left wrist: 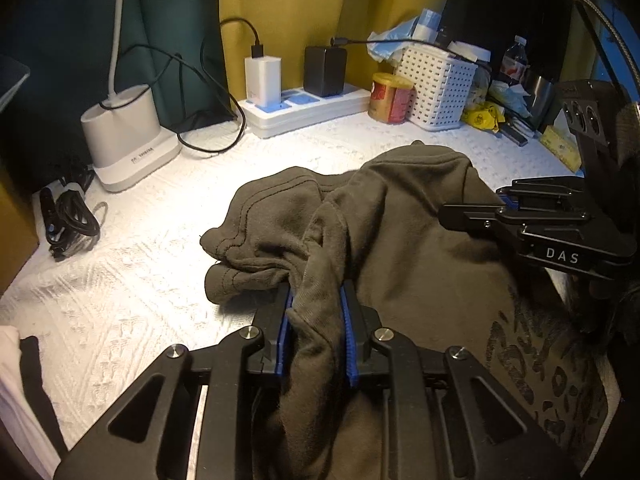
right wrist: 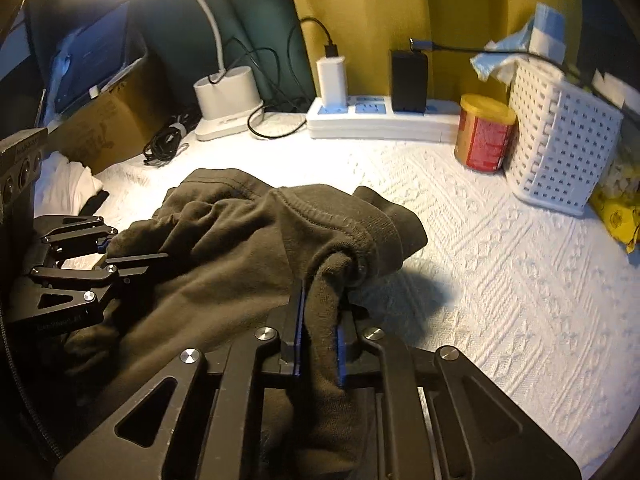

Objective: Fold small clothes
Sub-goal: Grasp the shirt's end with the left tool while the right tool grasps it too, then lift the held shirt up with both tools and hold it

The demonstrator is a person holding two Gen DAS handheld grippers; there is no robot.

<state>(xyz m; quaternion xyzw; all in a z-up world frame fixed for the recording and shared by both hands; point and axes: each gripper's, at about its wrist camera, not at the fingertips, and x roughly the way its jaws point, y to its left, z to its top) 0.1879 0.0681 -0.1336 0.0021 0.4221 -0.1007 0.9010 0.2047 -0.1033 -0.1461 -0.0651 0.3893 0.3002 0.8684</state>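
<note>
Fingers point(left wrist: 318, 322) of our left gripper pinch a bunched fold of the dark garment point(left wrist: 400, 240); the right gripper point(right wrist: 320, 328) pinches another. It lies crumpled mid-counter point(right wrist: 500, 260); we should lift evenly and spread it flat before folding.

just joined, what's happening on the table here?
A person with a handheld tool in each hand is folding a dark olive garment on the white textured cloth. The left tool and the right tool are each clamped on a bunched fold of it. The garment is crumpled, not yet folded.
</note>
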